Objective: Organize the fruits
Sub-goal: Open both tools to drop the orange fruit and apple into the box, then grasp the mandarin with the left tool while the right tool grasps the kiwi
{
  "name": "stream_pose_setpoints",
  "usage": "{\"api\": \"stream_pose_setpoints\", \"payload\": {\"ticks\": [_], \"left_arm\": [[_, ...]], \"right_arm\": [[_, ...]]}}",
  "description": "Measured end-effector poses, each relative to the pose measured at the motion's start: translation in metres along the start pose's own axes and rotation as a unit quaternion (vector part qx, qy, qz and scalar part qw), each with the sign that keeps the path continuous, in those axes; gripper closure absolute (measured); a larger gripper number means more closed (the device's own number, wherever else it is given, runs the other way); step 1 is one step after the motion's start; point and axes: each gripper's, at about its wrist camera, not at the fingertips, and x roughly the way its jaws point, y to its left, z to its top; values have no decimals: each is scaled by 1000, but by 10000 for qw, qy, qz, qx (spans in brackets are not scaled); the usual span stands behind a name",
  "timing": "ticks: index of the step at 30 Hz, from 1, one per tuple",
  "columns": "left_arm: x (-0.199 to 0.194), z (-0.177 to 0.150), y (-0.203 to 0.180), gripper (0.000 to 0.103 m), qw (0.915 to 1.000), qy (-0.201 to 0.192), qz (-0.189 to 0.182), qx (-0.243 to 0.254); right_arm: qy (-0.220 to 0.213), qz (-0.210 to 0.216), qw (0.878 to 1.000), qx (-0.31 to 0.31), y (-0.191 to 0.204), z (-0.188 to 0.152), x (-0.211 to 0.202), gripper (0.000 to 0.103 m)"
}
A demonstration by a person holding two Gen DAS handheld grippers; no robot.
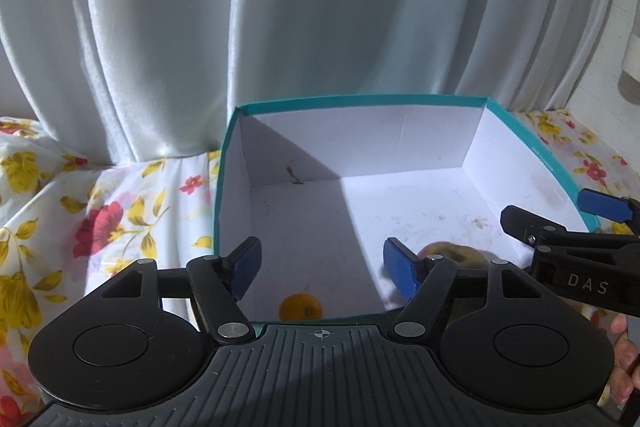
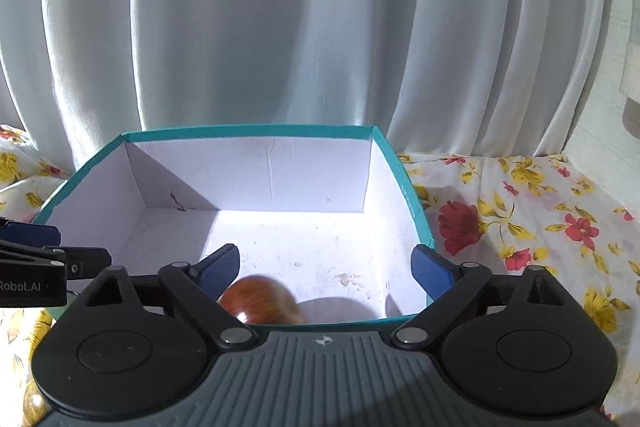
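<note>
Left wrist view: the left tool [image 1: 322, 269] hangs over the near wall of the box [image 1: 352, 101], a teal-edged carton with a white inside. Its blue pads [image 1: 400, 275] stand spread with nothing between them. A small orange fruit [image 1: 301, 308] lies on the box floor against the near wall, below the gap between the pads. A blurred brownish apple [image 1: 452, 251] lies further right on the box floor, just behind the right-hand pad. The right tool [image 1: 560, 223] reaches in from the right over the box's right rim. The box sits on a flowered cloth [image 1: 120, 223], with a pale curtain [image 1: 320, 7] behind it.

Right wrist view: the right tool [image 2: 326, 267] also hovers over the box [image 2: 248, 131] at its near wall, its pads wide apart and empty. The reddish-brown apple [image 2: 262, 301] is inside the box at the near wall, blurred, close to the left-hand pad; whether it touches the pad I cannot tell. The left tool [image 2: 32, 255] shows at the left of the box. The flowered cloth [image 2: 520, 219] spreads to the right of the box, and the curtain [image 2: 280, 27] hangs behind it.
</note>
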Motion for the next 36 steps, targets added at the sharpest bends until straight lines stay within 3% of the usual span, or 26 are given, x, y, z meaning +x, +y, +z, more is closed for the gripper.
{"api": "stream_pose_setpoints", "payload": {"ticks": [12, 23, 29, 36], "left_arm": [[12, -2, 1, 30, 9998, -22, -175, -75], [-23, -11, -2, 23, 9978, -609, 114, 215], [-57, -30, 0, 20, 9963, -819, 192, 188], [-87, -76, -3, 20, 9965, -696, 99, 454]], "right_arm": [[-228, 225, 9995, 40, -1, -12, 1, 3], [-307, 155, 9992, -194, 5, -15, 3, 0], [-352, -112, 9982, 475, -6, -5, -31, 0], [-408, 61, 9969, 674, -9, -36, -81, 0]]}}
